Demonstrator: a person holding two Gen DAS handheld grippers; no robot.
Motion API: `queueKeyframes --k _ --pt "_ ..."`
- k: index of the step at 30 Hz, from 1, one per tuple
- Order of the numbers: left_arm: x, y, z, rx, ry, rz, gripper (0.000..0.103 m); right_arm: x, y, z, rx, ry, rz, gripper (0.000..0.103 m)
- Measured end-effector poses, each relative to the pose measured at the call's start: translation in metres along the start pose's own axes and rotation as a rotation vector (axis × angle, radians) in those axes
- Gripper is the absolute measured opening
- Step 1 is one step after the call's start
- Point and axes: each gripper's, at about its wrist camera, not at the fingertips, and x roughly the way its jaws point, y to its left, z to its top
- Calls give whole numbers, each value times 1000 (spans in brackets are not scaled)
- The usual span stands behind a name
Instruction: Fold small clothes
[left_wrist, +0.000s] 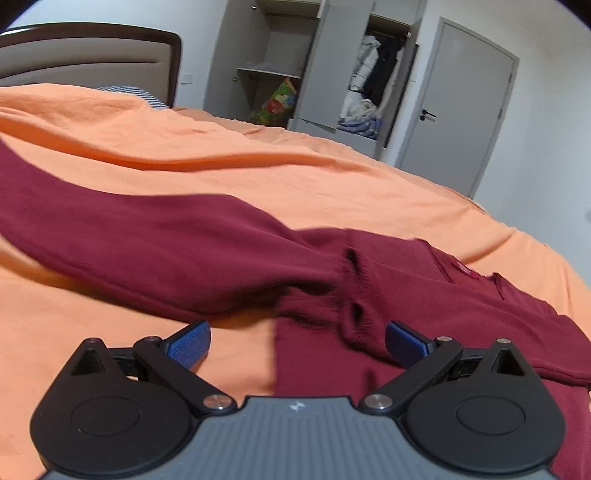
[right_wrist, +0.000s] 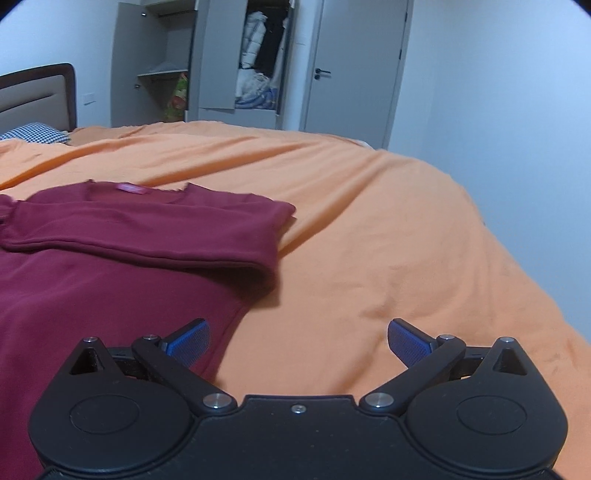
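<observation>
We have both sleeves of the maroon sweater (right_wrist: 110, 266) folded in, body still unfolded, while our left gripper (left_wrist: 297, 341) and right gripper (right_wrist: 298, 341) gape empty.

A bed (right_wrist: 369, 221) covered by a wrinkled orange bedspread (left_wrist: 258, 173) fills most of the room. At its far end stands a padded headboard (left_wrist: 92, 55) in a dark wooden frame, with a checked pillow (right_wrist: 35, 132) just below it. Beyond the bed a grey wardrobe (right_wrist: 218, 55) stands with its doors open, showing shelves (left_wrist: 267, 68), hanging coats and stacked laundry (left_wrist: 364, 110), and a colourful bag (left_wrist: 275, 103). Beside it is a closed grey door (right_wrist: 354, 66) with a black lever handle (right_wrist: 322, 73). The walls (right_wrist: 498, 92) are plain white, evenly lit.
</observation>
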Motion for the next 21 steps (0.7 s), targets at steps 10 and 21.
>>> queueKeyframes --k 10,21 --pt "-33 135 52 -197 -40 333 103 -58 62 -20 0 -12 139 102" --pt "-36 222 107 -355 -203 458 102 -71 105 -43 -24 35 212 102"
